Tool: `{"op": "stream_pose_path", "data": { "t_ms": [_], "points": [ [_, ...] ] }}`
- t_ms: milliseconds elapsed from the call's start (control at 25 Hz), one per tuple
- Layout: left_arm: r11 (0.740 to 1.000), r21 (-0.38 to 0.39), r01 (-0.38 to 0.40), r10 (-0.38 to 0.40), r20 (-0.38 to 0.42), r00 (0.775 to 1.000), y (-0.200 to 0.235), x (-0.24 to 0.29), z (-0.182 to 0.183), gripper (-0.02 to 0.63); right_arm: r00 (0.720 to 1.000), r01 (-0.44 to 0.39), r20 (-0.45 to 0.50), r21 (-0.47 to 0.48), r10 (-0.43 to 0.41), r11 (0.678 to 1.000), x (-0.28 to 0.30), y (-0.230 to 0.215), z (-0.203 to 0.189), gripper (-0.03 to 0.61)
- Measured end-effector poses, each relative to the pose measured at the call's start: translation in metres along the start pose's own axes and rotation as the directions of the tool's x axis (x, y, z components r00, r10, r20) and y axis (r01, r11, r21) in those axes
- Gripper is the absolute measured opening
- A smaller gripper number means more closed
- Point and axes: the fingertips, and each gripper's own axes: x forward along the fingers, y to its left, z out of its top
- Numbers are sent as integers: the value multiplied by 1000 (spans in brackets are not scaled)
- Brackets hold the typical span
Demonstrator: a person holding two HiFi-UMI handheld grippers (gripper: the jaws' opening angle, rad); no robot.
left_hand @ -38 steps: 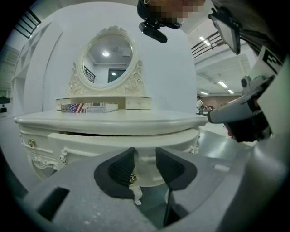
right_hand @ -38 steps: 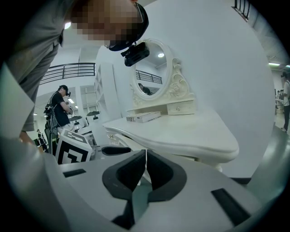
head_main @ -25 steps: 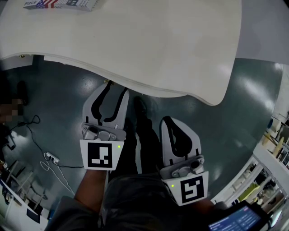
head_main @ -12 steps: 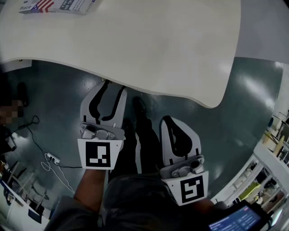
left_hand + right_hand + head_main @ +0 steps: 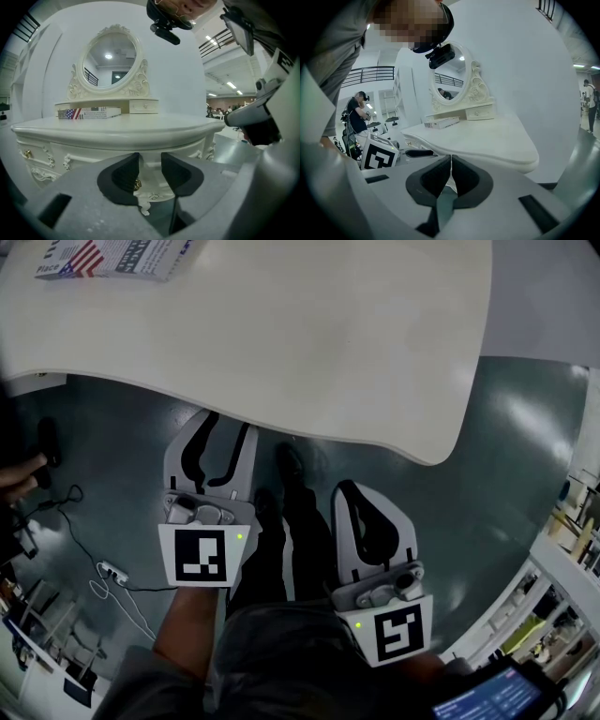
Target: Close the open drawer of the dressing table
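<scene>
A book (image 5: 112,257) lies at the far left of the white tabletop (image 5: 309,343). The left gripper (image 5: 225,426), jaws apart and empty, points under the tabletop edge at the drawer front (image 5: 151,176), whose brass knob (image 5: 137,184) shows between them. The right gripper (image 5: 349,491) hangs beside it, jaws together on nothing.

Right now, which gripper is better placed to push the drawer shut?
Left. The left gripper, jaws open, frames the drawer knob under the tabletop; the right gripper sits farther back, jaws shut.
</scene>
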Motion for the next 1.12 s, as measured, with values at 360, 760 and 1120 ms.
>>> {"op": "stream_pose_path", "data": {
  "t_ms": [360,760,1120],
  "points": [
    [1000,0,-5,5,31,1000,2,7,7,160,1000,19,-1,0,-19,1000,-4,-5,1,15],
    [1000,-22,5,-5,40,999,-7,-2,8,179,1000,18,11,-6,-18,1000,-4,-1,4,15],
    [999,-26,-21,24,91,996,-15,-60,30,179,996,-12,84,-38,15,999,-20,30,20,15]
  ]
}}
